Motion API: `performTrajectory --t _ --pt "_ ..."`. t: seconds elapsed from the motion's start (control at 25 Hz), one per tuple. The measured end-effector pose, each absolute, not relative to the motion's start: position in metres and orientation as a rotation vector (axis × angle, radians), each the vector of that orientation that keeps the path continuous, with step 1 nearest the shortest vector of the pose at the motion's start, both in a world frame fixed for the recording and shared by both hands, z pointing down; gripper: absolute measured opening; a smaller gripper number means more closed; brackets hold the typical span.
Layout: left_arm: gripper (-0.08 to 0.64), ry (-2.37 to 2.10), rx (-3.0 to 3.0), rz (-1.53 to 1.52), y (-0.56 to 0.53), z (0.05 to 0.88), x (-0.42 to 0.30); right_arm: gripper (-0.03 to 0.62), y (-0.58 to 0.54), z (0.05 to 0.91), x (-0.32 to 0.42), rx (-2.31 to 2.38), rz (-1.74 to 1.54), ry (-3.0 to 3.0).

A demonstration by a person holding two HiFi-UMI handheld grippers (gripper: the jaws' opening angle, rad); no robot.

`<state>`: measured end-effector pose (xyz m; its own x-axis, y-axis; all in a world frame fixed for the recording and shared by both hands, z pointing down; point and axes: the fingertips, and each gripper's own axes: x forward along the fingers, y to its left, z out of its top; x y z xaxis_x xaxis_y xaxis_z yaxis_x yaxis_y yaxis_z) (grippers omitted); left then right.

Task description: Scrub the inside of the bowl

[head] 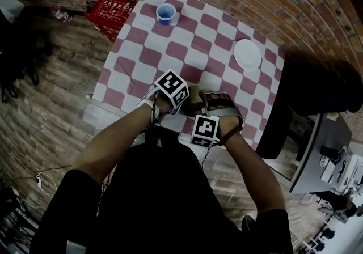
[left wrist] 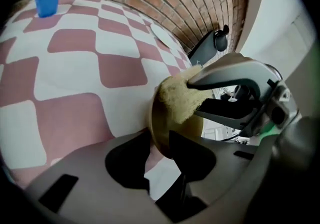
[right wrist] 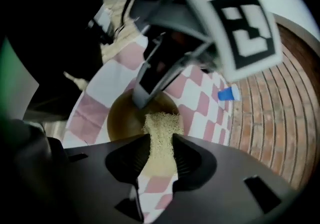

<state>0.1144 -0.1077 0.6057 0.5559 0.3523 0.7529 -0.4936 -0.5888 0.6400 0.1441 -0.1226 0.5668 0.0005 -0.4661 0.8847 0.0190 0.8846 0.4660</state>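
An olive-brown bowl (head: 195,94) sits near the front edge of the checked table (head: 187,49). In the left gripper view the bowl (left wrist: 161,127) is tilted on edge, and my left gripper (left wrist: 162,154) is shut on its rim. A yellow sponge (right wrist: 161,130) is clamped in my right gripper (right wrist: 161,157) and reaches into the bowl (right wrist: 122,118). From the left gripper view, the sponge (left wrist: 177,99) presses against the bowl's inner wall under the right gripper's fingers (left wrist: 225,75). The left gripper's finger (right wrist: 150,85) meets the bowl's far rim.
A blue cup (head: 165,13) stands at the table's far side and a white plate (head: 248,54) lies to the right. A black chair (head: 277,128) stands at the table's right edge. A red box (head: 109,8) lies on the wooden floor beyond the table.
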Motion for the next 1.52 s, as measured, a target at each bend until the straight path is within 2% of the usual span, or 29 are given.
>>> performTrajectory --t 0.16,0.36,0.4,0.64,1.16,1.52 --pt "0.125 -0.163 1.874 1.103 -0.108 0.61 0.112 0.153 -0.13 0.539 0.155 0.691 -0.026 -1.789" --pt "0.05 -0.203 1.856 0.984 -0.105 0.613 0.107 0.153 -0.134 0.514 0.186 1.049 0.423 -1.977" --pt "0.028 -0.205 1.855 0.96 -0.104 0.613 0.105 0.153 -0.132 0.512 0.191 1.089 0.491 -2.0" --pt "0.025 -0.216 1.831 0.875 -0.102 0.613 0.098 0.153 -0.114 0.521 0.21 1.206 0.769 -2.063" --pt "0.024 -0.222 1.929 0.674 -0.13 0.573 0.08 0.153 -0.098 0.466 0.165 1.076 1.233 -2.515" --pt "0.023 -0.389 1.845 0.783 -0.137 0.584 0.06 0.153 -0.093 0.473 0.156 1.048 1.144 -2.449"
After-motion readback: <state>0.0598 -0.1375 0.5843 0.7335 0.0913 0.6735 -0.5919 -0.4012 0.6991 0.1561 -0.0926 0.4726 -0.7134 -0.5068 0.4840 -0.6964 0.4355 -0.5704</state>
